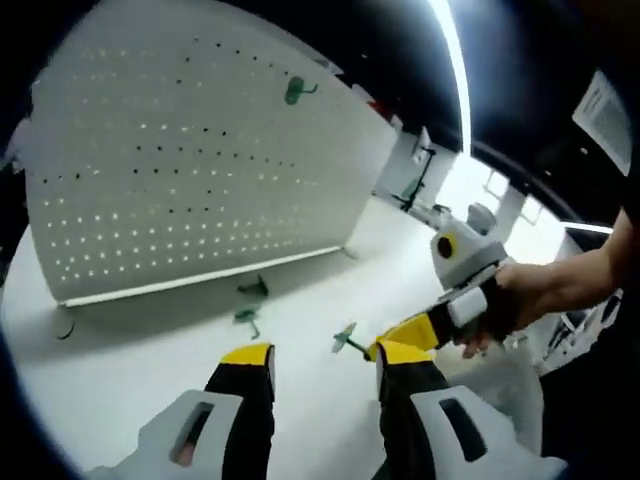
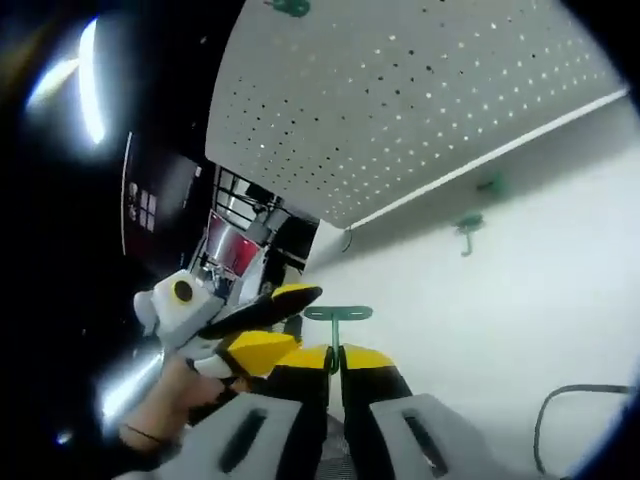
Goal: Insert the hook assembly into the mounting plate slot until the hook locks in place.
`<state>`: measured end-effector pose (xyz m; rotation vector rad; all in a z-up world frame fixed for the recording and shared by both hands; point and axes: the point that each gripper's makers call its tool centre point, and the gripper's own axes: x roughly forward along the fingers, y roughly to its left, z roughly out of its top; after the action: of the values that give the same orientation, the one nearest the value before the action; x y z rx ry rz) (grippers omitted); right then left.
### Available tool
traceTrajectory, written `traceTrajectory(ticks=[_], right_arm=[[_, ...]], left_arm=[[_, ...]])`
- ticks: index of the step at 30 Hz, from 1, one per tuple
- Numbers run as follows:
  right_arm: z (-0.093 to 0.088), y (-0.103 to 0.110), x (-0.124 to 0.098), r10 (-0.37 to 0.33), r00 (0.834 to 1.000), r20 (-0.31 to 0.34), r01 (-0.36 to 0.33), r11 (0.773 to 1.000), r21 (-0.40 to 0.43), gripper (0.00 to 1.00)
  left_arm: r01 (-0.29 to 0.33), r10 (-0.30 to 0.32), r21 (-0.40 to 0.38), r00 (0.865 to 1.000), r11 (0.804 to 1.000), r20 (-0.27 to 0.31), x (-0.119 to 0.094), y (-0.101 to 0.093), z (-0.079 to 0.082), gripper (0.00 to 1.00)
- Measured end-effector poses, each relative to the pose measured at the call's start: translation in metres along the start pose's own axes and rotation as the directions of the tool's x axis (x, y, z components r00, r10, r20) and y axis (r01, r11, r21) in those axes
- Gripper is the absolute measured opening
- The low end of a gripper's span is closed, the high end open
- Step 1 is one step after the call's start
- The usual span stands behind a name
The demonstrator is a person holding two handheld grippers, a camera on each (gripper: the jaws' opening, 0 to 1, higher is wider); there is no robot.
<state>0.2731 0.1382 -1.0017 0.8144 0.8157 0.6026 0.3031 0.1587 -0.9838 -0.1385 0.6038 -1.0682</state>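
Note:
A white pegboard mounting plate (image 1: 190,160) (image 2: 420,100) stands upright on the white table. One green hook (image 1: 293,90) (image 2: 290,8) hangs high on it. Two more green hooks (image 1: 255,289) (image 1: 247,317) lie on the table near its foot, also seen in the right gripper view (image 2: 468,225) (image 2: 490,185). My right gripper (image 2: 335,360) is shut on a green hook assembly (image 2: 338,314) whose flat T-end points forward. In the left gripper view that right gripper (image 1: 385,348) enters from the right, carrying the hook (image 1: 347,340). My left gripper (image 1: 325,355) is open with nothing between its fingers and sits close beside the right one.
A person's hand (image 1: 540,295) holds the right gripper; another hand (image 2: 170,400) holds the left gripper (image 2: 260,325). A dark cable (image 2: 580,405) loops on the table at the lower right. Shelving and equipment (image 2: 245,240) stand behind the plate's edge.

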Motion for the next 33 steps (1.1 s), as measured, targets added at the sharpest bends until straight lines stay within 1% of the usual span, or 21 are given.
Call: traceTrajectory(ticks=[1, 4, 7, 10, 11, 13, 15, 17, 18, 22, 23, 25, 26, 28, 29, 30, 31, 33], right_arm=[[0.0, 0.003, 0.0, 0.015, 1.0, 0.001, -0.015, 1.0, 0.016, 0.0], [0.0, 0.01, -0.002, 0.052, 0.999, 0.0, -0.052, 0.997, 0.064, 0.0], [-0.001, 0.014, -0.003, 0.072, 0.997, -0.008, -0.071, 0.994, 0.08, 0.0], [-0.001, 0.016, -0.002, 0.093, 0.996, -0.005, -0.092, 0.99, 0.111, 0.0], [-0.002, 0.018, -0.001, 0.107, 0.994, 0.0, -0.106, 0.985, 0.137, 0.0], [-0.002, 0.02, -0.001, 0.12, 0.993, 0.003, -0.119, 0.982, 0.144, 0.0], [-0.003, 0.022, -0.001, 0.127, 0.992, 0.0, -0.126, 0.981, 0.148, 0.0], [-0.004, 0.023, 0.0, 0.131, 0.991, 0.001, -0.129, 0.98, 0.152, 0.0], [-0.005, 0.024, -0.001, 0.135, 0.991, -0.001, -0.133, 0.979, 0.154, 0.0], [-0.007, 0.026, -0.003, 0.142, 0.99, -0.002, -0.14, 0.98, 0.145, 0.0], [-0.005, 0.025, -0.004, 0.139, 0.99, 0.004, -0.138, 0.98, 0.141, 0.0], [-0.006, 0.026, -0.005, 0.141, 0.99, 0.003, -0.14, 0.981, 0.131, 0.01], [-0.004, 0.025, -0.005, 0.137, 0.99, 0.013, -0.138, 0.982, 0.126, 0.01], [-0.002, 0.026, -0.005, 0.14, 0.99, 0.024, -0.142, 0.982, 0.121, 0.01], [0.003, 0.028, -0.006, 0.143, 0.989, 0.042, -0.147, 0.983, 0.112, 0.01], [0.006, 0.029, -0.007, 0.137, 0.989, 0.052, -0.142, 0.985, 0.098, 0.02], [0.011, 0.029, -0.008, 0.126, 0.99, 0.068, -0.131, 0.989, 0.062, 0.04], [0.017, 0.03, -0.01, 0.111, 0.991, 0.078, -0.111, 0.994, 0.002, 0.06]], left_arm=[[0.015, -0.015, 0.011, 1.0, 1.0, -0.004, 0.002, -0.003, 0.0, 0.38], [0.033, -0.033, 0.024, 0.999, 0.999, -0.001, 0.004, -0.004, 0.0, 0.32], [0.058, -0.059, 0.034, 0.998, 0.998, 0.026, 0.004, -0.01, 0.006, 0.28], [0.071, -0.072, 0.007, 0.997, 0.997, 0.035, 0.004, -0.012, 0.008, 0.25], [0.076, -0.076, 0.004, 0.996, 0.997, 0.035, 0.004, -0.012, 0.008, 0.21], [0.077, -0.077, 0.008, 0.996, 0.997, 0.036, 0.003, -0.012, 0.008, 0.15], [0.093, -0.093, 0.005, 0.995, 0.996, 0.034, 0.002, -0.015, 0.007, 0.12], [0.119, -0.12, 0.028, 0.992, 0.992, 0.033, 0.0, -0.022, 0.007, 0.06], [0.109, -0.11, 0.047, 0.993, 0.993, 0.032, 0.0, -0.021, 0.007, 0.06], [0.122, -0.124, 0.062, 0.992, 0.991, 0.022, -0.001, -0.024, 0.006, 0.05], [0.118, -0.12, 0.089, 0.993, 0.989, 0.017, -0.001, -0.024, 0.007, 0.04], [0.114, -0.114, 0.113, 0.993, 0.987, -0.004, -0.001, -0.025, 0.006, 0.03], [0.101, -0.101, 0.123, 0.995, 0.987, -0.008, -0.001, -0.024, 0.006, 0.03], [0.097, -0.097, 0.122, 0.995, 0.988, -0.005, -0.001, -0.023, 0.01, 0.03], [0.09, -0.09, 0.12, 0.996, 0.989, -0.003, -0.001, -0.022, 0.011, 0.03], [0.064, -0.064, 0.109, 0.998, 0.992, -0.002, -0.002, -0.017, 0.014, 0.03], [0.036, -0.035, 0.1, 0.999, 0.994, -0.011, -0.003, -0.013, 0.014, 0.03], [-0.021, 0.024, 0.089, 0.999, 0.996, -0.035, -0.007, -0.001, 0.013, 0.02]])
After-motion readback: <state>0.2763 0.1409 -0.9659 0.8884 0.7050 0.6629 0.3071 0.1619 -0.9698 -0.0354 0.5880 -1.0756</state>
